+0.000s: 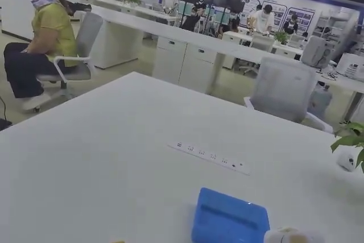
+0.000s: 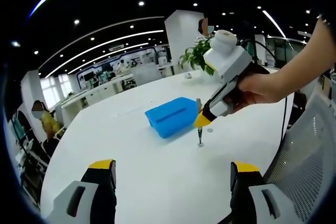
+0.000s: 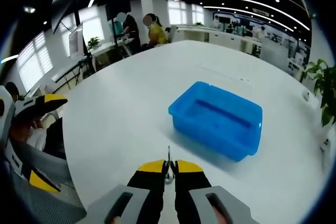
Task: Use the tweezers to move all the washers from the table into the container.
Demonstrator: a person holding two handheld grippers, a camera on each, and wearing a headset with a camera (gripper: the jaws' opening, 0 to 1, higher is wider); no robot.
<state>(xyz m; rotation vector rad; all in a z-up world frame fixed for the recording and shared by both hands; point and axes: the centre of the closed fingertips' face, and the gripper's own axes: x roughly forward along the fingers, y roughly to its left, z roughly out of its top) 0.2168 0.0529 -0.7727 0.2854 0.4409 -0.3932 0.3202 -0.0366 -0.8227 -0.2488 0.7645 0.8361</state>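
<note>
The tweezers are standing nearly upright with the tip touching the table, pinched between the pressed-together jaws of the right gripper. In the right gripper view, a short length of the tool is projecting above the jaw tips and the rest is hidden. A hand is gripping this gripper.

One small grey ring is lying on the table just beside the tweezer tip. It is too small to confirm as a washer, so the washers cannot be counted.

One blue container is sitting near the tweezers, toward the table's middle. In the head view, the lower frame edge is cutting it off.

The left gripper is hovering with its jaws spread wide, well apart from the container. Bare white surface is extending around the container on every side.

One power strip is lying beyond the container. One potted plant is standing at the far right edge, partly cropped.
</note>
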